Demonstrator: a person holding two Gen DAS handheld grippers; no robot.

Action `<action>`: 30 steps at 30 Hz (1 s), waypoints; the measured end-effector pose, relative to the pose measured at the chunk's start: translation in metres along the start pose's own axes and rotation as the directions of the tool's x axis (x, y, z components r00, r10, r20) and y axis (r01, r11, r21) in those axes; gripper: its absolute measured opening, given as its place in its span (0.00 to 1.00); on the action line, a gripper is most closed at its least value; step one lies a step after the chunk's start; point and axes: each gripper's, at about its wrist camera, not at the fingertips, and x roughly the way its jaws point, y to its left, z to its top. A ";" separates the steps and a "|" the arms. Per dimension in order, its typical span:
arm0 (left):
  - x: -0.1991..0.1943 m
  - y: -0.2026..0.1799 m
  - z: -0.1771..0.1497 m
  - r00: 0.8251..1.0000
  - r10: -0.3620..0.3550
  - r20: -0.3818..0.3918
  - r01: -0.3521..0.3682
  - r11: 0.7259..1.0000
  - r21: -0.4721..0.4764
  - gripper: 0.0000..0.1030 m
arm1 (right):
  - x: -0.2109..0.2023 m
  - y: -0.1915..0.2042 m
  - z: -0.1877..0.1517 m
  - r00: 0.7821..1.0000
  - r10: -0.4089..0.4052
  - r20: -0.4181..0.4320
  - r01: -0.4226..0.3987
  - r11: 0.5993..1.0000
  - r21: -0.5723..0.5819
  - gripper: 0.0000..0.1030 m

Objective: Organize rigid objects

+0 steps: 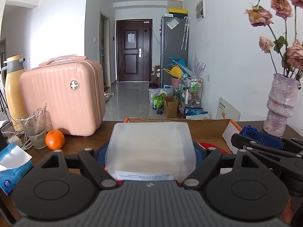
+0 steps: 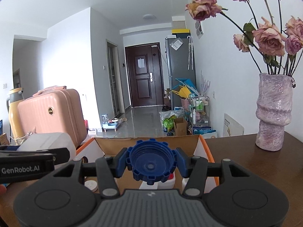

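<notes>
A: Between the fingers of the left gripper, what is that pale block?

B: A frosted, translucent plastic container, boxy with rounded corners. The blue pads press its two sides, so the gripper is clamped on it. A white printed label runs along its near edge, but the print is too small to read, and the gripper's ribbed grey body cuts off its underside.

A: And the right gripper?

B: It is closed on a blue plastic cap, round with a notched, toothed rim, its hollow inside facing the camera. The blue pads meet the rim on either side.

A: What lies ahead of them?

B: An open cardboard box with orange-edged flaps, directly in front of and below both grippers. The cap hides most of the inside from the right wrist; only bits of white plastic and something red show beneath it. From the left wrist the container blocks nearly all of the box.

A: To the left of the left gripper?

B: A smooth orange, a cloudy glass with white cable looped around and in it, a ribbed pink hard-shell case, a cream flask, and a blue tissue pack cut off by the frame edge.

A: And to the right of the right gripper?

B: A lumpy, glazed lilac vase of dried roses on the dark wooden table.
</notes>
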 end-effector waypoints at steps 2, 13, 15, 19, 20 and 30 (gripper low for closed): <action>0.006 0.000 0.001 1.000 0.004 -0.006 -0.004 1.000 -0.002 0.81 | 0.007 0.000 0.001 1.000 -0.003 -0.004 0.003 1.000 0.002 0.51; 0.041 0.001 0.006 0.999 0.031 -0.039 -0.031 0.999 -0.011 0.80 | 0.038 -0.004 0.007 1.000 -0.020 -0.024 0.020 1.000 0.008 0.51; 0.048 0.001 0.007 0.998 0.039 -0.050 -0.040 0.999 -0.011 0.80 | 0.042 -0.004 0.007 0.999 -0.024 -0.028 0.024 1.000 0.009 0.51; 0.060 0.002 0.007 0.997 0.047 -0.067 -0.048 0.999 -0.012 0.81 | 0.050 -0.004 0.007 0.999 -0.034 -0.037 0.034 0.999 0.006 0.51; 0.063 0.002 0.007 0.996 0.048 -0.071 -0.050 0.999 -0.014 0.81 | 0.052 -0.004 0.007 0.999 -0.036 -0.039 0.036 0.999 0.007 0.51; 0.089 -0.003 0.004 0.991 0.072 -0.112 -0.071 0.997 0.015 0.81 | 0.072 -0.007 0.008 0.996 -0.047 -0.075 0.048 0.999 0.003 0.51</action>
